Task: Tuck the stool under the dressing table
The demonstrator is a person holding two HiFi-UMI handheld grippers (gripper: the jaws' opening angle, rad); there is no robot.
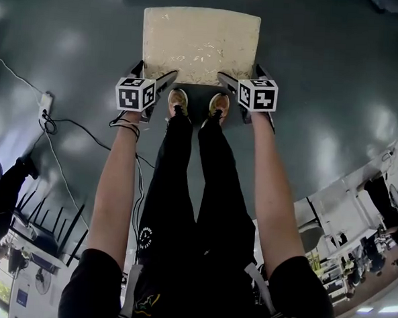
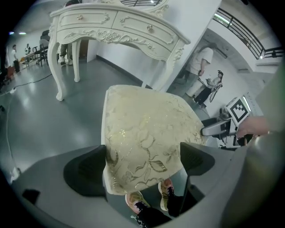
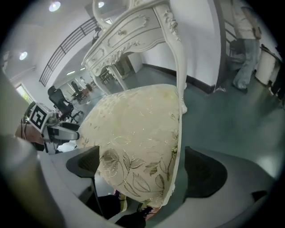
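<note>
So the left gripper (image 2: 142, 165) has its jaws spread wide and clamped on one near corner of the cream cushioned stool with the gold leaf pattern (image 1: 200, 44). The right gripper (image 3: 141, 167) is doing the same on the other near corner. The stool sits on the glossy grey floor (image 1: 324, 95), right at the person's tan shoes (image 1: 178, 100). The ornate white dressing table (image 2: 116, 26) stands beyond it, apart from it, both drawers (image 2: 84, 18) shut.
</note>
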